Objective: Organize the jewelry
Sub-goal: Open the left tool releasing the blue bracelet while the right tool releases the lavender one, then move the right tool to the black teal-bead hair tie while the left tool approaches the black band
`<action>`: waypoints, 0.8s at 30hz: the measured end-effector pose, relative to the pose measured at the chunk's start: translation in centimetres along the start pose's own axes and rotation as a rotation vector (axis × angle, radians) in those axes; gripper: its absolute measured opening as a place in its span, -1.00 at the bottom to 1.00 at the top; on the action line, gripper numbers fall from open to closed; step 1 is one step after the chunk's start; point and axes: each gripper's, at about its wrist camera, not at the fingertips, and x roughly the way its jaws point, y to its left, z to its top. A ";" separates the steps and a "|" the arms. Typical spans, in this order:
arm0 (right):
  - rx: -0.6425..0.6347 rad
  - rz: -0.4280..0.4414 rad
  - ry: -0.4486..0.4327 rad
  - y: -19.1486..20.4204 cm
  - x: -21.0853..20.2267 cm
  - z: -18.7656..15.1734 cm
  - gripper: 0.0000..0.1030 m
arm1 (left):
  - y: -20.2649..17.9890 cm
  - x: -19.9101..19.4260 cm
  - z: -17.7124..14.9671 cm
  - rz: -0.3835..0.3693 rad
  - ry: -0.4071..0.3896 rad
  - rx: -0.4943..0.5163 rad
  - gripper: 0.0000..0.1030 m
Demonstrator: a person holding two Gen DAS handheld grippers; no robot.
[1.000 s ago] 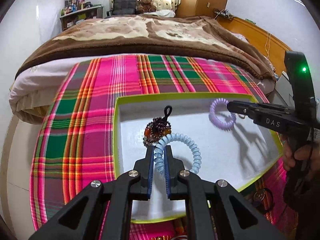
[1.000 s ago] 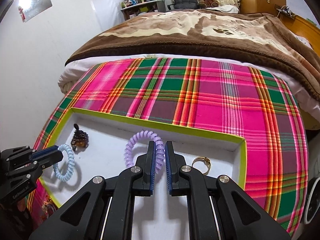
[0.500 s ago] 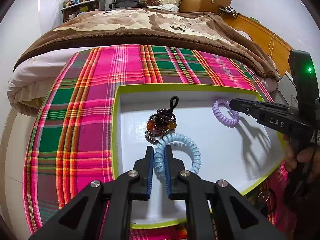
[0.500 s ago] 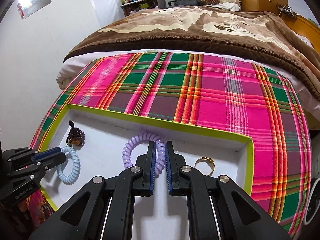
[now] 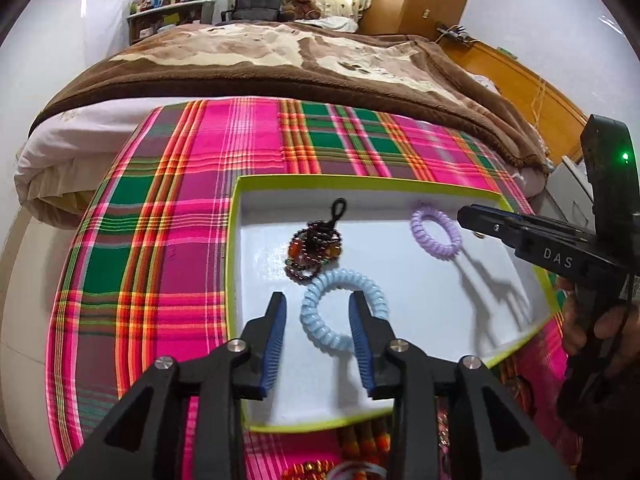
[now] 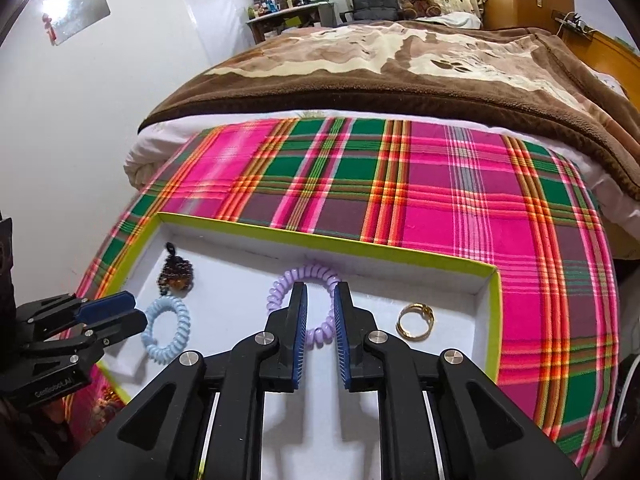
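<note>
Left wrist view: left gripper (image 5: 318, 308) jaws parted, straddling the blue coil band (image 5: 343, 309) lying in the white tray (image 5: 400, 396). Right gripper (image 6: 320, 300) jaws parted over the purple coil band (image 6: 308, 304) in the tray; gold ring (image 6: 415, 321) just beside it.

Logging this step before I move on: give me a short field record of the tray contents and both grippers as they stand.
tray: white, lime-rimmed tray on plaid cloth
blue coil tie: flat in tray, between the open fingers of the left gripper
purple coil tie: flat in tray, right gripper open around its near side
beaded bracelet: beside blue tie
gold ring: tray's right end
</note>
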 end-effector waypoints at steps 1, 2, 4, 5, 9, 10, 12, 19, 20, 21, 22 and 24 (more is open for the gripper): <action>-0.002 0.000 -0.009 0.1 -0.6 -0.2 -0.69 | -0.2 -0.4 -0.2 -0.006 -0.005 0.006 -0.24; -0.002 0.003 -0.018 0.1 -1.1 -0.4 -0.65 | -0.4 -0.8 -0.4 -0.012 -0.010 0.011 -0.24; 0.002 0.017 -0.037 0.2 -2.3 -0.9 -0.56 | -0.6 -1.7 -0.8 -0.027 -0.026 0.011 -0.24; 0.003 0.026 -0.049 0.3 -3.0 -1.3 -0.55 | -0.6 -2.1 -1.0 -0.031 -0.032 0.009 -0.23; -0.006 0.031 -0.083 0.6 -5.5 -3.0 -0.54 | -0.7 -4.0 -2.0 -0.050 -0.064 -0.003 -0.21; -0.006 0.034 -0.089 0.7 -5.9 -3.3 -0.54 | -0.8 -4.3 -2.2 -0.051 -0.071 -0.002 -0.20; 0.000 0.039 -0.101 0.6 -6.9 -4.6 -0.54 | -1.2 -5.1 -2.9 -0.062 -0.083 -0.001 -0.19; -0.058 0.032 -0.046 0.7 -7.9 -9.3 -0.54 | -1.3 -7.0 -5.7 -0.086 -0.109 -0.021 -0.18; -0.069 0.027 -0.036 0.7 -7.8 -9.7 -0.54 | -1.3 -7.2 -6.1 -0.083 -0.110 -0.019 -0.18; -0.085 0.021 -0.028 0.8 -7.8 -10.4 -0.54 | -1.3 -7.3 -6.4 -0.080 -0.112 -0.018 -0.18; -0.094 0.019 -0.025 0.9 -7.8 -10.8 -0.54 | -1.3 -7.5 -6.8 -0.077 -0.114 -0.021 -0.18; -0.108 0.040 -0.013 1.0 -7.8 -11.6 -0.53 | -1.2 -7.7 -7.2 -0.078 -0.117 -0.029 -0.18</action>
